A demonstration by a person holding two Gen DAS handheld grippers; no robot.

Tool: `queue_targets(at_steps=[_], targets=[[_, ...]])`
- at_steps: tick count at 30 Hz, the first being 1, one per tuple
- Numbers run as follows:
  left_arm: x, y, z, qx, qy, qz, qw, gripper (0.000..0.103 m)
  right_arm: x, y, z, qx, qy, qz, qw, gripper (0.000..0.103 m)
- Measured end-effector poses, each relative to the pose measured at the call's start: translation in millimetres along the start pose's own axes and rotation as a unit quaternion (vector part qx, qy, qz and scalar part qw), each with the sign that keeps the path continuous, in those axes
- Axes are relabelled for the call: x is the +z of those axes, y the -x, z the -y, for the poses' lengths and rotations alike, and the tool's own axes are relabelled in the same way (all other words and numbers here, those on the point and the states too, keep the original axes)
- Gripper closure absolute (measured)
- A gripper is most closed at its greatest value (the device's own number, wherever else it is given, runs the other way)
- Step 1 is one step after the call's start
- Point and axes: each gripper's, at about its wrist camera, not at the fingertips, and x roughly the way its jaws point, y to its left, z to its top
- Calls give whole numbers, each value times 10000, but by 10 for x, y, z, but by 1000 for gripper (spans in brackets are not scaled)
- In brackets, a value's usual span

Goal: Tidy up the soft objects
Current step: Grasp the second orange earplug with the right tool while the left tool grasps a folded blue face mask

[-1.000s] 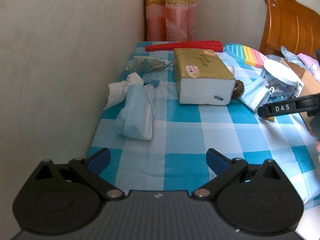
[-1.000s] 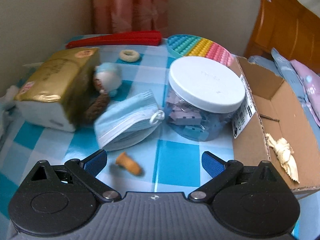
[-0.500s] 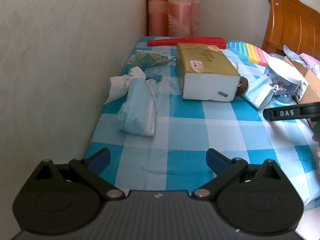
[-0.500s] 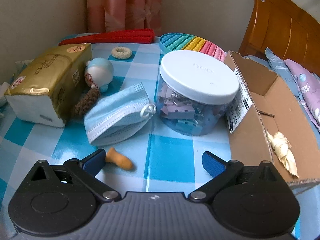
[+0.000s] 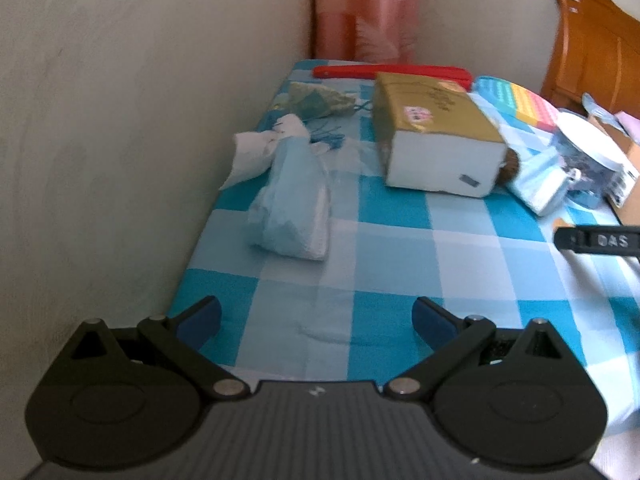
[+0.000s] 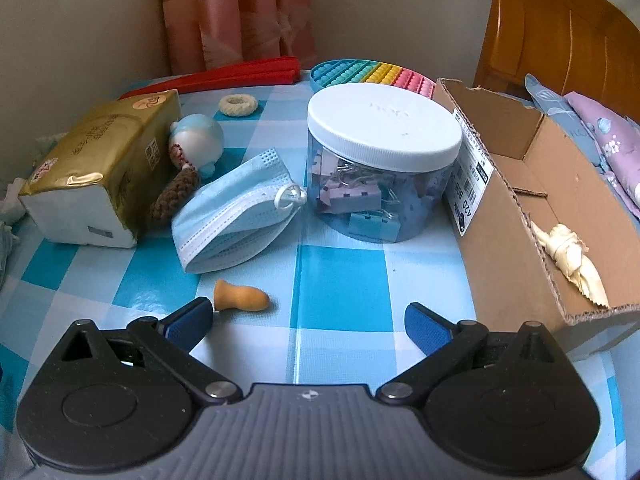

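Observation:
My right gripper (image 6: 308,318) is open and empty, low over the blue checked tablecloth (image 6: 344,284). An orange foam earplug (image 6: 240,299) lies just off its left fingertip. A folded blue face mask (image 6: 236,216) lies beyond it. An open cardboard box (image 6: 532,216) at the right holds a cream knotted cloth (image 6: 568,256). My left gripper (image 5: 316,320) is open and empty near the table's front edge. A pack of blue masks (image 5: 294,200) and crumpled white tissue (image 5: 256,152) lie ahead by the wall.
A gold tissue pack (image 6: 100,168), a clear jar of binder clips (image 6: 380,160), a blue round toy (image 6: 198,138), a brown knitted piece (image 6: 176,196), a cream ring (image 6: 238,105), a rainbow pop mat (image 6: 372,76) and a red fan (image 6: 224,80) crowd the table. A wall borders the left side.
Both grippers have pulled back from the objects and stayed open. The earplug now lies nearer my right gripper's left fingertip.

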Motion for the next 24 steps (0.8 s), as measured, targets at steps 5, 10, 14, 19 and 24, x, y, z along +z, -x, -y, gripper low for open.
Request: queue_targets(at_steps=[5,10,14,19,24], targets=[[36,-97,4,29,42,29,10000,2,-29,39,-83,266,292,-7,9992,0],[117,-194,23,80,8,92,9999,2,-56,62,-145,450,485,23,9978,0],[229,-301,16,125,51,96,9999,2,-73,75,-176,549,589,78,9967,0],[380,-385,52,267,-6,246,9993,11,-59,56,-192,599,644,106,9961,0],[478,-483,55,212,-11,261,9994,21,-64,51,-190,636,674,140,9956,0]])
